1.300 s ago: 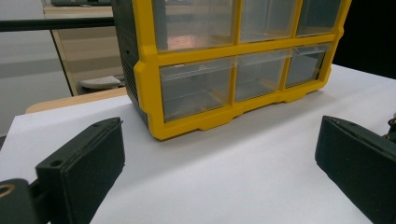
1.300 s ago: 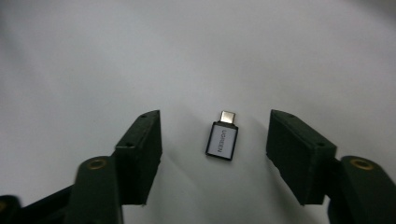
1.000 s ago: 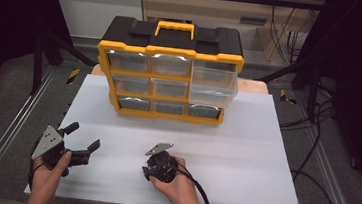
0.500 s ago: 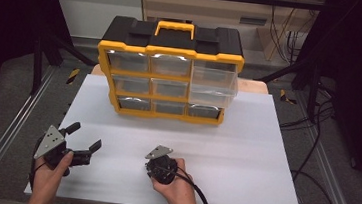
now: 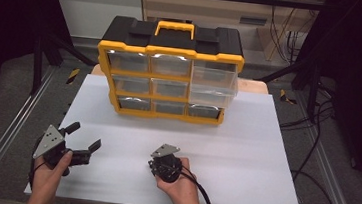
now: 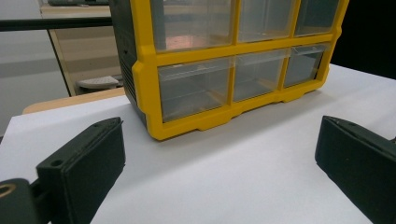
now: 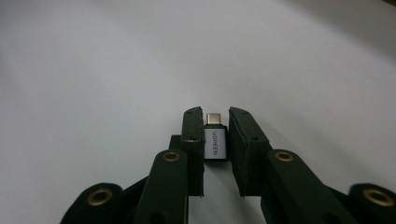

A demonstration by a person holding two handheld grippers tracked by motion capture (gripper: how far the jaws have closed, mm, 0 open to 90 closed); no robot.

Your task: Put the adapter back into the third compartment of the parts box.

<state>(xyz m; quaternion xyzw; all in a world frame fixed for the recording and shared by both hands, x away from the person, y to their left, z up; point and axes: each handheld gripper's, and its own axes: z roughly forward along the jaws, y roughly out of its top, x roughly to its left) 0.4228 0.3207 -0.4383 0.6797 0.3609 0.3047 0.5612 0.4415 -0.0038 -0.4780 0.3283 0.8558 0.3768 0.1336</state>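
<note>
Adapter (image 7: pixel 215 141), a small grey USB piece with its plug tip pointing toward 12 o'clock, sits pinched between the narrow jaws of the right gripper (image 7: pixel 215 122), which have just been closing onto it; its long axis runs along the jaws. In the high view that gripper (image 5: pixel 165 162) hangs low over the white table (image 5: pixel 244 153) at about 6 o'clock from the yellow drawer cabinet (image 5: pixel 169 76), the adapter too small to make out there. Off at 9 o'clock, the left gripper (image 5: pixel 80 142) waits with jaws wide and empty, its own camera facing the cabinet's clear drawers (image 6: pixel 196 88). Judged nearer: the right hand.
</note>
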